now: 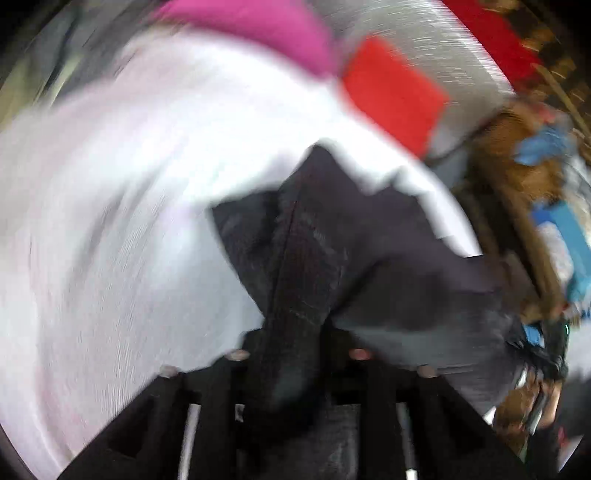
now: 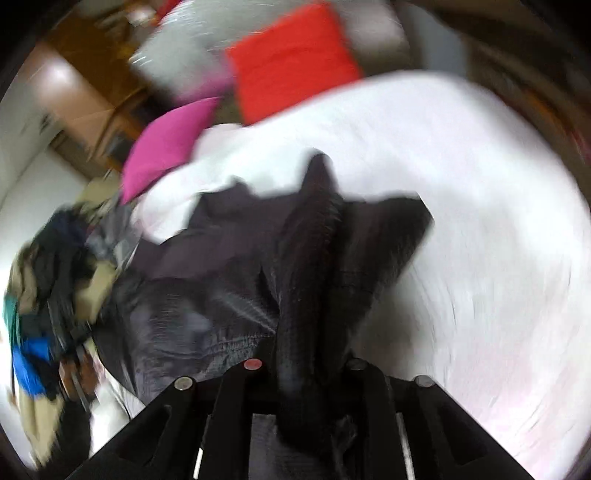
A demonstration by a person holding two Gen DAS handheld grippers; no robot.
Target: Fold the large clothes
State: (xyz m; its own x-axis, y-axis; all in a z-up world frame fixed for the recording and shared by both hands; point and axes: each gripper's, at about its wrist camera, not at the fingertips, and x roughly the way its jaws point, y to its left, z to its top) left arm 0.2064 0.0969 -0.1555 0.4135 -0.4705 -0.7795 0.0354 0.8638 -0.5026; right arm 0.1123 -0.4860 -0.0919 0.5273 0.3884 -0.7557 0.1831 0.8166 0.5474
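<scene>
**Both grippers pinched one dark garment over a white bed**

Both views were heavily smeared by blur, and no label or writing could be read in either. No container showed.

In the left wrist view, the white sheet point(image 1: 110, 206) filled the left side. Above it lay a pink cushion point(image 1: 258, 29), then a red cushion point(image 1: 391, 96) against a grey pillow point(image 1: 424, 40). The dark garment point(image 1: 332, 251) ran from the middle toward the right, over the sheet. A bunched fold of it passed between the fingers of the left gripper point(image 1: 291, 343), which were pressed together on the cloth. Only this view showed a brown surface point(image 1: 517, 170) at the far right with blurred blue items point(image 1: 569, 236) on it.

In the right wrist view, a heap of mixed clothes point(image 2: 48, 295) in black, tan, blue and green sat at the far left, seen only here, with brown wooden furniture point(image 2: 85, 92) above it. The pink cushion point(image 2: 166, 147) lay beside the sheet's edge, the grey pillow point(image 2: 184, 51) and red cushion point(image 2: 291, 59) further up. The garment point(image 2: 221, 288) spread over the sheet point(image 2: 480, 221) from the left to the middle. The right gripper point(image 2: 306, 365) clamped a thick ridge of it between its fingers, which stood close around the cloth.
</scene>
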